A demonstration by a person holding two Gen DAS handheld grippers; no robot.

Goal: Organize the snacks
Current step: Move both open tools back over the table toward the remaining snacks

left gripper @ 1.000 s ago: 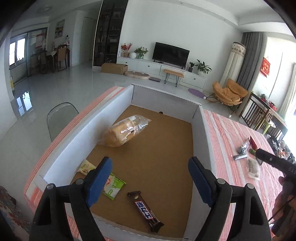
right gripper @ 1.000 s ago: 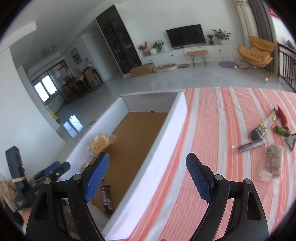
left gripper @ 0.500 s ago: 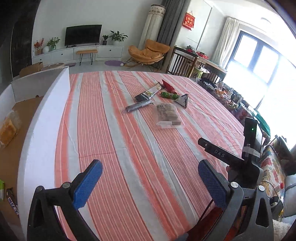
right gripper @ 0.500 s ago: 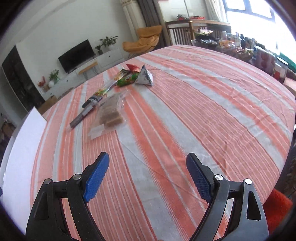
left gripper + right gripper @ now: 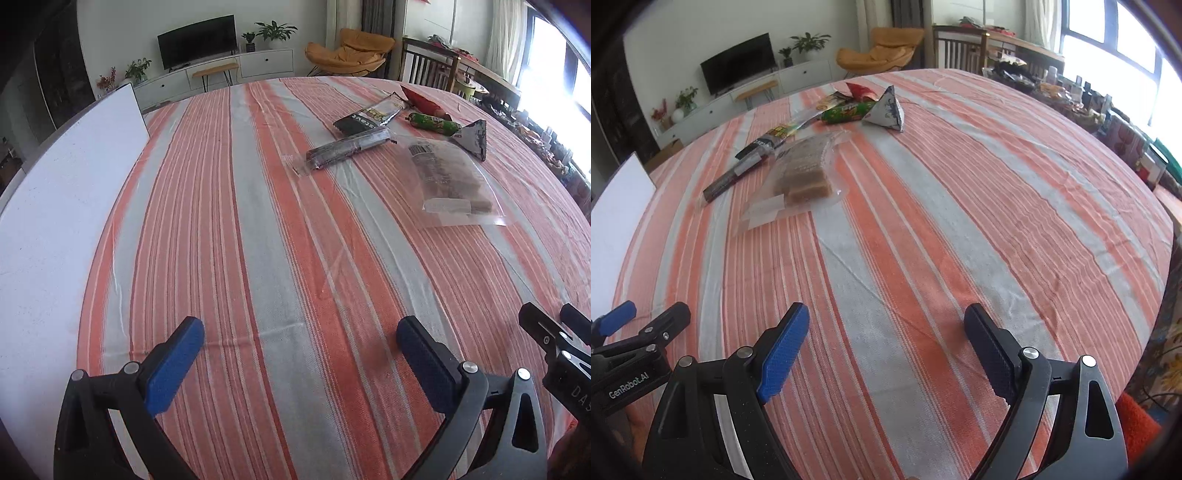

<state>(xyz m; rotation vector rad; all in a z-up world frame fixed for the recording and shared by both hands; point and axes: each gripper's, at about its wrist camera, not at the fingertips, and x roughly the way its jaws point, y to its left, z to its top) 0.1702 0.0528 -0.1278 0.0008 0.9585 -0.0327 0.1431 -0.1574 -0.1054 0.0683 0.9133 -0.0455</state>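
Observation:
Several snacks lie on the striped tablecloth (image 5: 258, 221): a clear bag of brown wafers (image 5: 452, 181) (image 5: 803, 175), a long dark stick pack (image 5: 349, 149) (image 5: 733, 177), a black and yellow bar (image 5: 371, 116) (image 5: 775, 134), a green roll (image 5: 434, 123) (image 5: 847, 110), a red packet (image 5: 421, 101) (image 5: 860, 90) and a grey triangular pack (image 5: 471, 140) (image 5: 884, 110). My left gripper (image 5: 299, 352) is open and empty, low over the cloth. My right gripper (image 5: 886, 343) is open and empty, well short of the snacks.
The white wall of the big box (image 5: 55, 206) runs along the left edge of the table; it also shows in the right wrist view (image 5: 613, 221). The table's right edge (image 5: 1167, 236) drops off beside a cluttered side table. Each gripper shows at the edge of the other's view.
Both grippers have swung right, away from the box and toward the snacks on the cloth. The box's inside has left view. Both grippers stay open.

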